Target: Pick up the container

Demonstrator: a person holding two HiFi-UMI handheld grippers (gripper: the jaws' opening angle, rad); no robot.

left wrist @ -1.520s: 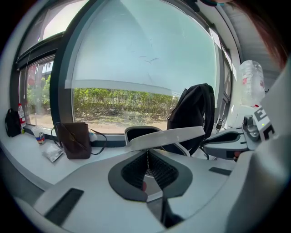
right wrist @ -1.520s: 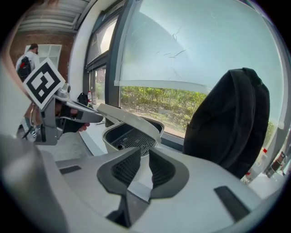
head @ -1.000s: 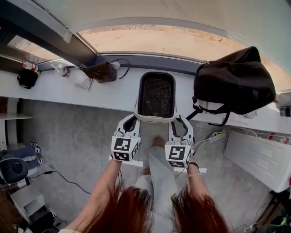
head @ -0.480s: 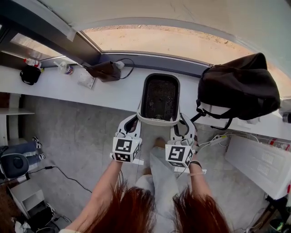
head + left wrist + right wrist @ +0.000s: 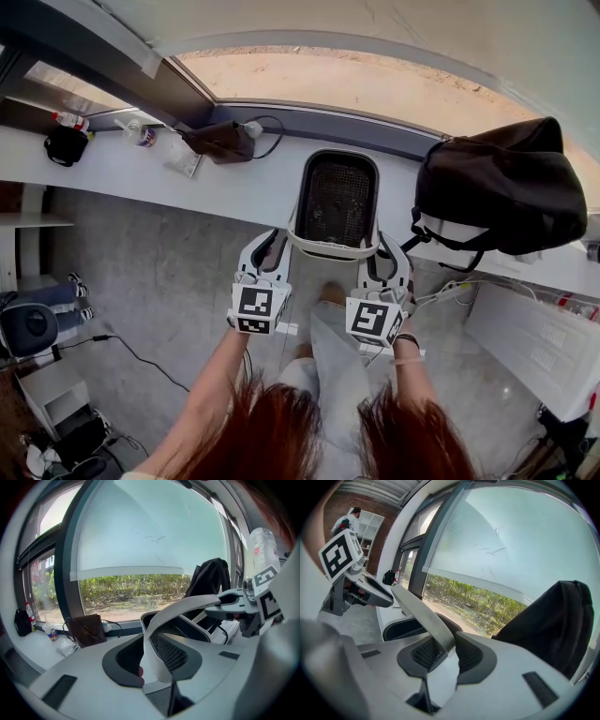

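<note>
**Head view.** A white-rimmed oblong container (image 5: 337, 199) with a black mesh lining sits centre frame on the long white window ledge (image 5: 112, 178). Its near end juts past the ledge's edge, over the grey floor (image 5: 169, 281). The left gripper (image 5: 270, 246) is at the near left corner and the right gripper (image 5: 386, 251) at the near right corner. Both point up-frame, with their marker cubes toward the bottom. A bulky black fabric backpack (image 5: 502, 187) lies on the ledge at right, just beside the container. A brown leather pouch (image 5: 218, 141) lies upper left, well apart from it.

**Left gripper view.** The left gripper (image 5: 154, 641) has its jaws partway open, and they have just been opening. The container (image 5: 183, 606) shows as a white rim that arcs in from the right and drops through the gap. The rim lies close to the left-hand pad, and the pads are not clamped on it. The right gripper (image 5: 234, 607) is at mid right, on the same rim. The pouch (image 5: 86, 630) is at lower left and the backpack (image 5: 208, 581) behind, right of centre.

**Right gripper view.** The right gripper (image 5: 447, 651) has its jaws fairly wide, and they have just been closing. The container (image 5: 419, 609) rim slants in from the upper left and ends between the pads. It fills the gap and both pads meet it, so the rim is gripped. The left gripper (image 5: 365, 590) is at mid left. The backpack (image 5: 548, 625) fills the right side.
</note>
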